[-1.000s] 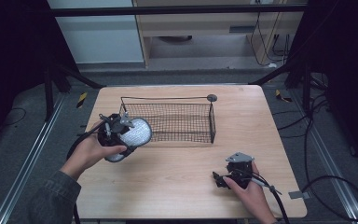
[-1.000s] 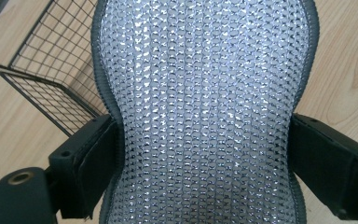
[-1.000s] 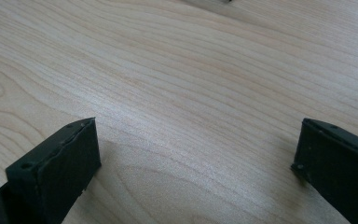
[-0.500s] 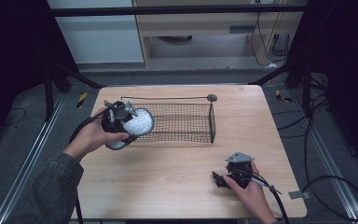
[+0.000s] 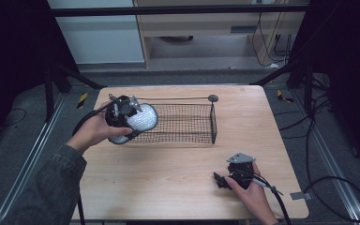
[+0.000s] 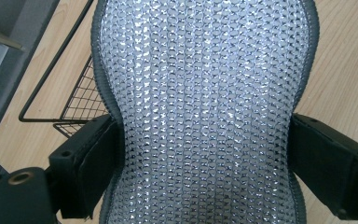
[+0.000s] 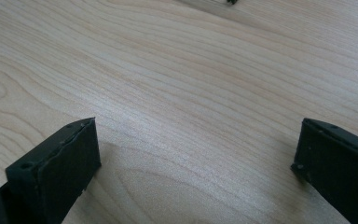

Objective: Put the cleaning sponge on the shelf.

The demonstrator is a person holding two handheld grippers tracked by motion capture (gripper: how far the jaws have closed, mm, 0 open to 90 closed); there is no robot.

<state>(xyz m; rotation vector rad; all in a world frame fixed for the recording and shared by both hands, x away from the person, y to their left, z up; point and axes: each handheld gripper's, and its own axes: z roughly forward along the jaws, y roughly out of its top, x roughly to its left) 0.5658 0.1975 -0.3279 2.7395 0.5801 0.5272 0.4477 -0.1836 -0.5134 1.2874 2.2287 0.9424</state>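
Left hand-held gripper [image 6: 205,154]: clamped on the waist of a silver, sequin-textured oval pad with a grey stitched border [image 6: 205,93], one jaw pressing in each side.
Pad position: held in the air over the left end of the black wire-mesh basket [image 5: 187,123], overlapping its near-left corner.
Basket: long, open-topped, on the far half of the light wooden worktop [image 5: 168,187].
Right hand-held gripper [image 5: 221,180]: jaws spread wide, holding nothing, low over bare worktop near the front right edge.
Open room: a wide bare stretch between basket and right hand-held gripper.
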